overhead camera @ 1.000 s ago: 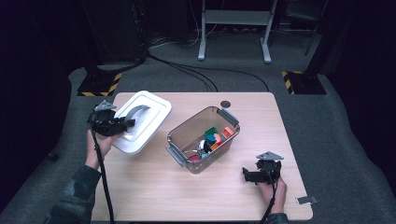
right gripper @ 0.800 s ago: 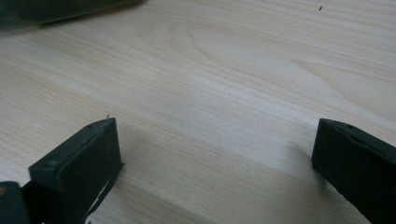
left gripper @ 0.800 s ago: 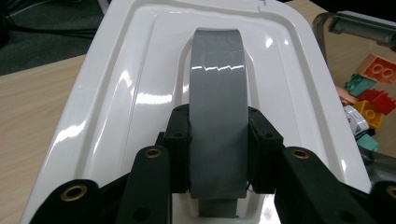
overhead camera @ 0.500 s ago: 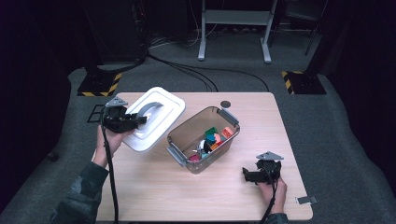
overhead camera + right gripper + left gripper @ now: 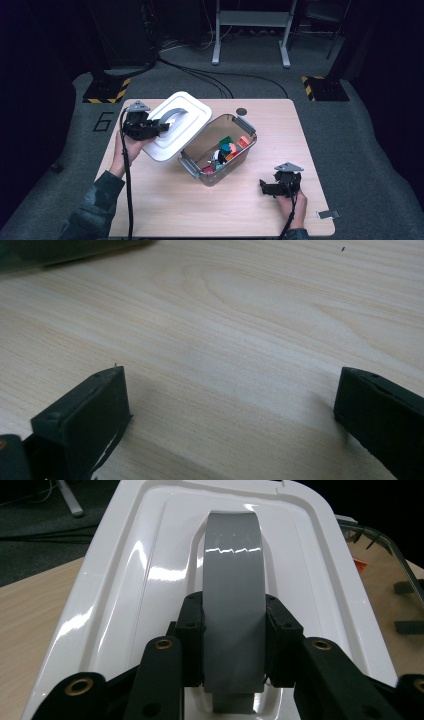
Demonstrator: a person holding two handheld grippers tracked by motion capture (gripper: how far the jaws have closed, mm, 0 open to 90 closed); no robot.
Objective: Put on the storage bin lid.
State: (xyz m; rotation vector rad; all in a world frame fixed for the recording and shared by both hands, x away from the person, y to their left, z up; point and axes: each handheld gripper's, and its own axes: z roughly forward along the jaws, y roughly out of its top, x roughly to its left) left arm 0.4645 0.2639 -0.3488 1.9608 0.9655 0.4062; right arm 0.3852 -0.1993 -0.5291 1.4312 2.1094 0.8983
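My left gripper [image 5: 159,127] is shut on the grey handle [image 5: 233,590] of a white box lid [image 5: 176,131] and holds it tilted above the table's left side, its right edge near the box. The pads [image 5: 192,645] press on both sides of the handle. A clear plastic box [image 5: 219,149] with grey clasps stands open in the middle of the wooden table [image 5: 165,200], with several colourful small toys inside. My right gripper [image 5: 263,188] rests low over the table at the front right, open, with bare wood between its jaws [image 5: 225,390].
A small dark round thing [image 5: 242,111] lies near the table's far edge. A grey tag [image 5: 327,214] lies at the front right corner. Cables and black-yellow stand feet [image 5: 105,91] are on the floor beyond the table.
My left gripper has lifted the white lid and carried it right, toward the clear box; the lid now tilts and overlaps the box's left corner. The right gripper has stayed put.
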